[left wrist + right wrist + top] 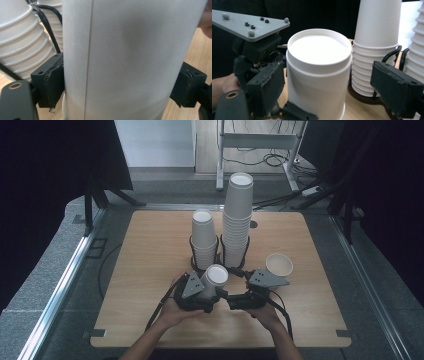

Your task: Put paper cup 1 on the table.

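White paper is what I work with: in the high view my left tongs (pixel 209 292) clamp a single white cup (pixel 214 279) by its sides, low over the near middle of the pale wooden worktop (pixel 150 270), just in front of two cup stacks in black wire holders, the shorter stack (pixel 203 239) on the left and the taller stack (pixel 237 220) on the right. My right tongs (pixel 239 297) sit just beside the left ones, and another cup (pixel 279 265) lies tipped on its side near their grey plate, mouth toward the camera. In the left gripper view the held cup's wall (pixel 125 57) stands between my two black jaws, both pads pressing against it, with the ribbed rims of a stack (pixel 22 45) behind at the left. In the right gripper view the same cup (pixel 318 75) stands upright between my right jaws, which are apart and not touching it; the left tongs (pixel 265 85) hold it from the far side, and the stacks rise at the right.
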The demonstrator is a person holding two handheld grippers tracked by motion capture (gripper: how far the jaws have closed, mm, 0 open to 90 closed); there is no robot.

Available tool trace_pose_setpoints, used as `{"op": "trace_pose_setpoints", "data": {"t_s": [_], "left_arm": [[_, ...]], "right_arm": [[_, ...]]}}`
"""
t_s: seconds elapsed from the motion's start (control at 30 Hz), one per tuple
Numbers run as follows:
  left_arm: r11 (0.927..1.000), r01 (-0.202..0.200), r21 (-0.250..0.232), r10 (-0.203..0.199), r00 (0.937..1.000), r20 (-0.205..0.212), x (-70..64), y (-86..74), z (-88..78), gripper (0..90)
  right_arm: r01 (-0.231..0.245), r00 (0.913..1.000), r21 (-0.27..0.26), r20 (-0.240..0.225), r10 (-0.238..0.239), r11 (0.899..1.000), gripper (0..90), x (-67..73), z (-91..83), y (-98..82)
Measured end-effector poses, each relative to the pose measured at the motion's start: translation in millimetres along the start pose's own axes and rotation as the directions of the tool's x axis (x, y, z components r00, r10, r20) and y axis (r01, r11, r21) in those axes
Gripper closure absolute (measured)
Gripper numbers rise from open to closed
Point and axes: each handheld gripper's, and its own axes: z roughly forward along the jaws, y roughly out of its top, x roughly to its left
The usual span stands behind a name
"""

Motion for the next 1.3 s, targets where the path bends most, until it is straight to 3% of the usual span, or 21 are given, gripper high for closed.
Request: {"op": "trace_pose_setpoints", "data": {"t_s": [0.2, 0.37, 0.53, 0.6, 0.67, 0.9, 1.03, 1.23, 1.3], "left_arm": [[0.9990, -0.043, 0.014, 0.043, 0.9989, 0.016, -12.0, 1.2, 6.2, 13.2], [0.9969, -0.072, 0.033, 0.071, 0.9974, 0.013, -17.3, 2.0, 8.9, 13.2], [0.9979, -0.039, 0.052, 0.038, 0.9990, 0.026, -16.3, 0.3, 12.7, 11.0], [0.9966, -0.048, 0.067, 0.046, 0.9982, 0.039, -16.4, -0.4, 13.9, 7.2], [0.9947, -0.058, 0.085, 0.056, 0.9982, 0.021, -17.6, -0.9, 15.0, 2.4], [0.9921, -0.082, 0.095, 0.080, 0.9966, 0.017, -20.2, -1.5, 15.2, 6.0], [0.9876, -0.106, 0.116, 0.107, 0.9943, 0.001, -21.4, -1.3, 15.1, 9.0], [0.9896, -0.097, 0.106, 0.095, 0.9953, 0.017, -21.2, -0.1, 13.8, 6.8], [0.9869, -0.095, 0.130, 0.093, 0.9953, 0.026, -20.9, 0.3, 15.1, 4.9]], "right_arm": [[-0.023, 0.9996, 0.005, -0.014, 0.024, 1.000, 11.6, 1.1, 6.9, -3.9], [-0.047, 0.9980, 0.007, -0.042, 0.048, 0.999, 19.5, -1.6, 7.5, -7.8], [-0.078, 0.9955, 0.008, -0.053, 0.078, 0.997, 23.6, -4.8, 8.1, -11.6], [-0.090, 0.9946, 0.006, -0.052, 0.090, 0.996, 23.8, -5.7, 8.7, -13.2], [-0.119, 0.9915, -0.024, -0.055, 0.118, 0.993, 24.0, -7.6, 7.1, -13.7], [-0.183, 0.9807, -0.060, -0.081, 0.178, 0.981, 24.1, -10.8, 2.8, -19.2], [-0.181, 0.9811, -0.057, -0.079, 0.177, 0.982, 23.9, -11.2, 3.0, -21.9], [-0.189, 0.9794, -0.067, -0.084, 0.184, 0.980, 24.1, -10.9, 1.7, -21.0], [-0.192, 0.9787, -0.070, -0.088, 0.185, 0.979, 24.2, -10.7, 1.6, -21.1]]}}
